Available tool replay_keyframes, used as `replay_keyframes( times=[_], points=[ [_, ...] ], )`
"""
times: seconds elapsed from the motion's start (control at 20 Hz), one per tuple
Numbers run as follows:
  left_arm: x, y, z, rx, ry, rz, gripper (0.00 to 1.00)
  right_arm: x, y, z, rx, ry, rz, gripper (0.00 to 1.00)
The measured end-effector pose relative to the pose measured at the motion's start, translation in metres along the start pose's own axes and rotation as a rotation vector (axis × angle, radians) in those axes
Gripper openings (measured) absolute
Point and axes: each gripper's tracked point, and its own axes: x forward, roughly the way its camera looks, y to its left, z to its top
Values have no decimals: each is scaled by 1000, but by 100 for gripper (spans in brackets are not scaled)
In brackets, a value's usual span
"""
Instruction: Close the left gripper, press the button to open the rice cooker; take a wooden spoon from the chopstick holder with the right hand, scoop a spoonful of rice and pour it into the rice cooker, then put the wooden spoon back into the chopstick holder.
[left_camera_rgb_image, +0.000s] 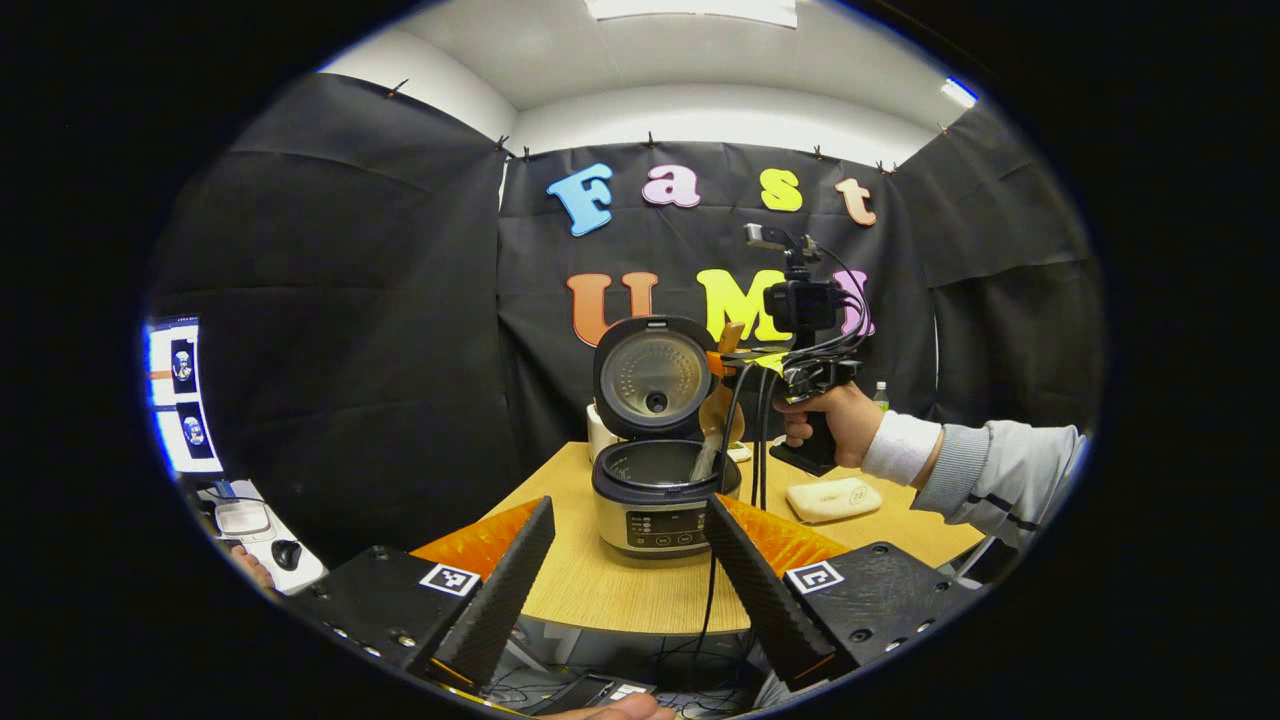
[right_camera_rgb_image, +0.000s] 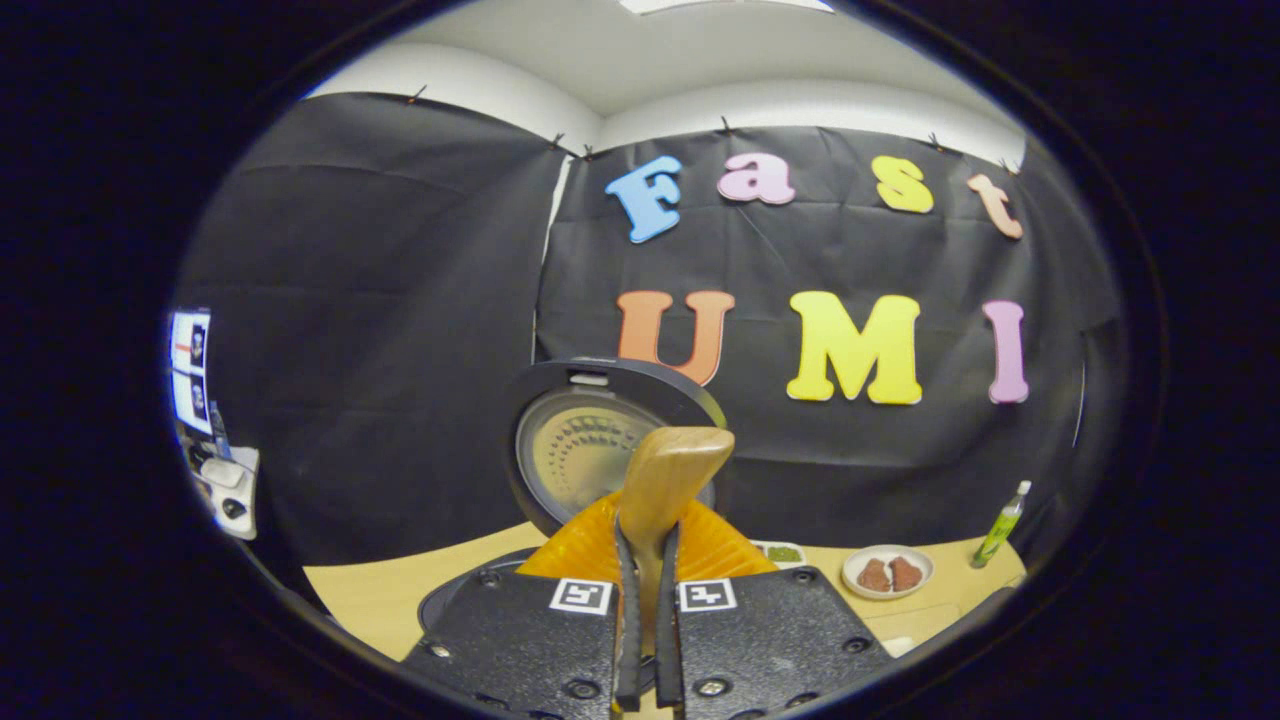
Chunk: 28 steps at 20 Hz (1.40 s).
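Right tool (right_camera_rgb_image: 648, 640) clamped on the wooden spoon (right_camera_rgb_image: 665, 480), stiff and light, held mid-handle; left tool (left_camera_rgb_image: 625, 570) spread apart.

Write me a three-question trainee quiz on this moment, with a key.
1. True or false: the rice cooker has its lid closed.
2. What does the right gripper hold? A) a bottle B) the wooden spoon C) nothing
3. Fill in: the left gripper has its fingers ____ .

Key: 1. False, the lid stands open. 2. B, both fingers press on the spoon's handle. 3. Apart (open), with nothing between them.
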Motion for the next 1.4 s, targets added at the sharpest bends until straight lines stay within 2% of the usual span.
replay_keyframes(
  times=[0.1, 0.3, 0.5, 0.55, 0.65, 1.0, 1.4],
  points=[
    [0, 2, 1, -3, 5, 7, 96, -2, 9, 2, -57, -6, 17, 11],
    [-1, -2, 1, 0, 3, 8, 96, -12, 9, 13, -212, -52, -27, 11],
    [0, -8, 2, 7, 6, 3, 96, -16, -10, 12, -215, -59, -52, 11],
    [0, -10, 2, 7, 7, 1, 96, -20, -21, 13, -199, -57, -61, 10],
    [3, -16, 1, 7, 14, -2, 96, -25, -48, 13, -175, -50, -88, 12],
    [8, -47, 8, 4, 0, -31, 96, -53, -162, 5, -114, -23, -234, 12],
    [8, -53, 5, -19, -6, -23, 96, -78, -272, -9, -29, 13, -360, 13]
  ],
)
